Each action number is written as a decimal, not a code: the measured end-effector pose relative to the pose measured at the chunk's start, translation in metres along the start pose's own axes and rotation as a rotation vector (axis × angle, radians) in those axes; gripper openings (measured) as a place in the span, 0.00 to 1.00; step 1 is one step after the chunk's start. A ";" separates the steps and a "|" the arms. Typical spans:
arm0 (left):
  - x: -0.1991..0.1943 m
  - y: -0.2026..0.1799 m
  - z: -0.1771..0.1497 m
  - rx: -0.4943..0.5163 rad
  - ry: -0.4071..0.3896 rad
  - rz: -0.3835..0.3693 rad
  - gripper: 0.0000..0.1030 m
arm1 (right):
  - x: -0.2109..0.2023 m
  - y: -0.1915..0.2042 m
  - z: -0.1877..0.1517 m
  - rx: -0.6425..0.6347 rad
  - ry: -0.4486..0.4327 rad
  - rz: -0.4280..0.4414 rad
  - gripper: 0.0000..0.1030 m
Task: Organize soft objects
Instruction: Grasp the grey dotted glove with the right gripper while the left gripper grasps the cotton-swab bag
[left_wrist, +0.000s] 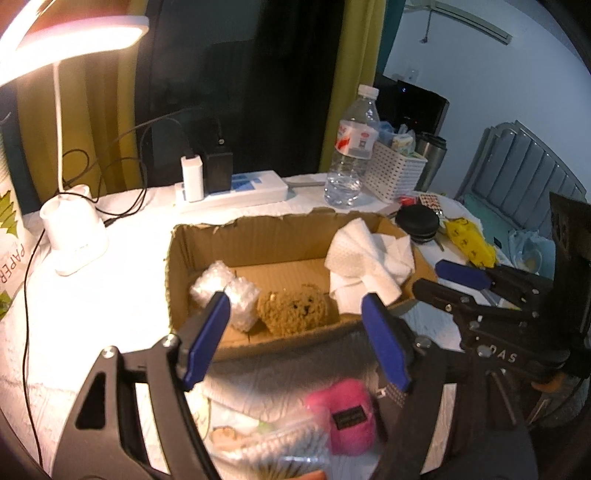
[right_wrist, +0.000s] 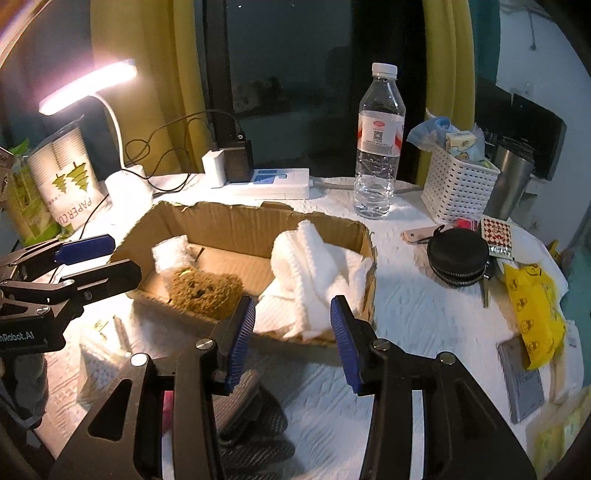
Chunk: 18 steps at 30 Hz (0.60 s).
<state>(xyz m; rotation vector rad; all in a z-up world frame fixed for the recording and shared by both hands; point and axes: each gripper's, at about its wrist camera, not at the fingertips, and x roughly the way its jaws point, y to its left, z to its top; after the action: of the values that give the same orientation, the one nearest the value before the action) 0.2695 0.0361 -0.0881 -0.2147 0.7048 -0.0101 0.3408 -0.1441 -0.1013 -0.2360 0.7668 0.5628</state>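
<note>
Soft things are mostly in the cardboard box already: the bubble wrap at its left end, the brown plush toy beside it against the near wall, and the white cloth heaped at the right end, partly over the rim. One soft thing is not yet inside, I judge – the pink plush, which lies on the table in front of the box, on the near side.

My left gripper is open and holds nothing; through its jaws I see the near wall of the box and the brown toy. The pink plush is lower than its fingertips and closer to me, a little toward the right finger, so this gripper must go back and down to reach it. The plush is a short, rounded lump; I cannot tell a clear long axis, only that its dark label faces up.

My right gripper is also open and empty, and it points at the white cloth, just beyond its fingertips. In the right view only a small pink strip shows – behind the left finger, low.

I judge the left gripper to be the nearer one for the pink plush. The box stands directly behind it, so the way in is short.
</note>
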 end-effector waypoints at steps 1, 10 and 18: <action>-0.002 0.000 -0.001 0.001 -0.002 0.001 0.73 | -0.002 0.001 -0.002 0.001 -0.002 -0.001 0.44; -0.026 -0.002 -0.017 0.012 -0.014 0.006 0.73 | -0.023 0.007 -0.020 0.017 -0.015 0.001 0.44; -0.038 -0.001 -0.032 0.016 -0.009 0.010 0.73 | -0.033 0.014 -0.033 0.022 -0.020 -0.002 0.44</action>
<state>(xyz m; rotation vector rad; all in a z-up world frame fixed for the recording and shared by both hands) 0.2204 0.0323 -0.0869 -0.1958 0.6963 -0.0051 0.2937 -0.1585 -0.1011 -0.2104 0.7533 0.5542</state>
